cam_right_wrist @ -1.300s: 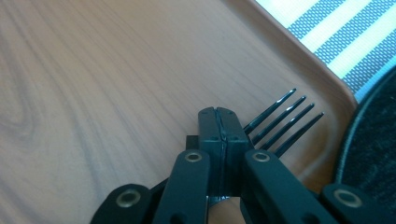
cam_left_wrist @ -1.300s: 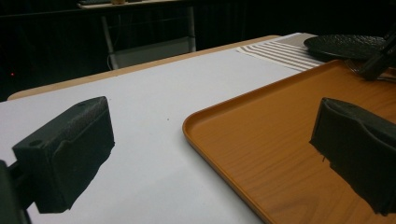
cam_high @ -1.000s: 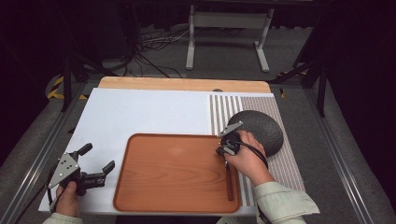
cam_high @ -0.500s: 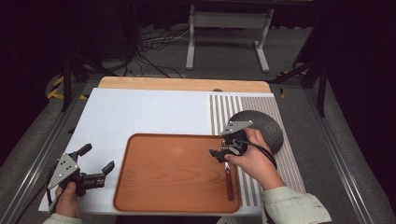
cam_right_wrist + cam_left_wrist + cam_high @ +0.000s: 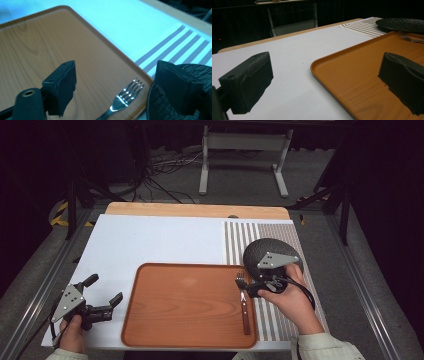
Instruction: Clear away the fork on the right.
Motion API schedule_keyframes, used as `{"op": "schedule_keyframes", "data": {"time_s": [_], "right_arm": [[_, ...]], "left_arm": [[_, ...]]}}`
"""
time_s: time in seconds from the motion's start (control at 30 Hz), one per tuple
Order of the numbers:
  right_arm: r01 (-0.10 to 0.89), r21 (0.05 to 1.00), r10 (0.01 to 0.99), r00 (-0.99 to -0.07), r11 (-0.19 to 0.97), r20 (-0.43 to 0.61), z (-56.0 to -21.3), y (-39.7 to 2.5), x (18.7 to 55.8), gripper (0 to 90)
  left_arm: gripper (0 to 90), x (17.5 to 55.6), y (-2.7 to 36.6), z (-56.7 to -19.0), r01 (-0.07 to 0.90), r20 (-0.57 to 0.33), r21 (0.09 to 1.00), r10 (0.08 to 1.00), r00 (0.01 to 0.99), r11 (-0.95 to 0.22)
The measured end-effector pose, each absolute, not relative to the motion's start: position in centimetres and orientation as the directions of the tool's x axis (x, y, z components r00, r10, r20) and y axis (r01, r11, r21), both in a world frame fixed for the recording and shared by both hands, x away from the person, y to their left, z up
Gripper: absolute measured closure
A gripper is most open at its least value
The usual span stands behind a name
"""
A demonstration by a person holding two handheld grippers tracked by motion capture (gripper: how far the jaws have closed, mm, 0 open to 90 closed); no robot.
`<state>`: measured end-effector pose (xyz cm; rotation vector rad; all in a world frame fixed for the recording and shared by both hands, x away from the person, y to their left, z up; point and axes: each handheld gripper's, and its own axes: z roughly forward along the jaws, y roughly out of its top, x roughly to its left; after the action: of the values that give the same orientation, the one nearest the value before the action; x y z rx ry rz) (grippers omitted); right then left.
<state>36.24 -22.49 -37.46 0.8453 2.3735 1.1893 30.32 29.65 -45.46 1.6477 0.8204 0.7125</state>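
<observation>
The room behind lay dark; a grey metal stand (image 5: 243,157) stood on the grey floor (image 5: 165,185), black cables (image 5: 165,167) tangled beside it, hazard tape (image 5: 61,213) at left.

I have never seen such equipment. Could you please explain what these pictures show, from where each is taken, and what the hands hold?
A person holds a two-jaw tool in each hand. One camera looks down from above the table; one more rides on each tool and looks along its black jaws. On the table lie a wooden tray, a fork on the tray's right side, and a dark plate on a striped mat. The left tool and right tool are both open and hold nothing.
</observation>
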Motion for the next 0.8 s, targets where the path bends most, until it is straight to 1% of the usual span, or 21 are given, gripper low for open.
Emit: {"op": "schedule_keyframes", "data": {"time_s": [0.37, 0.6, 0.63, 0.8], "right_arm": [[0.222, 0.919, 0.661, -0.749, 0.326, -0.053, -37.6, -26.2, 34.2, 16.7], [0.180, 0.947, 0.661, -0.749, 0.268, -0.045, -38.4, -28.0, 33.3, 14.9], [0.185, 0.947, 0.654, -0.756, 0.264, -0.034, -38.6, -28.4, 33.2, 14.9], [0.151, 0.958, 0.657, -0.752, 0.243, -0.049, -39.4, -29.4, 32.9, 13.0]], "left_arm": [[0.2, 30.3, 29.6, -45.5, 0.155, 0.038, 0.976, 0.814, 0.580, -0.156], [0.2, 30.3, 29.5, -45.6, 0.156, 0.035, 0.976, 0.814, 0.580, -0.152], [0.2, 30.3, 29.5, -45.6, 0.156, 0.035, 0.976, 0.814, 0.580, -0.152], [0.2, 30.3, 29.4, -45.6, 0.153, 0.034, 0.977, 0.816, 0.577, -0.149]]}}
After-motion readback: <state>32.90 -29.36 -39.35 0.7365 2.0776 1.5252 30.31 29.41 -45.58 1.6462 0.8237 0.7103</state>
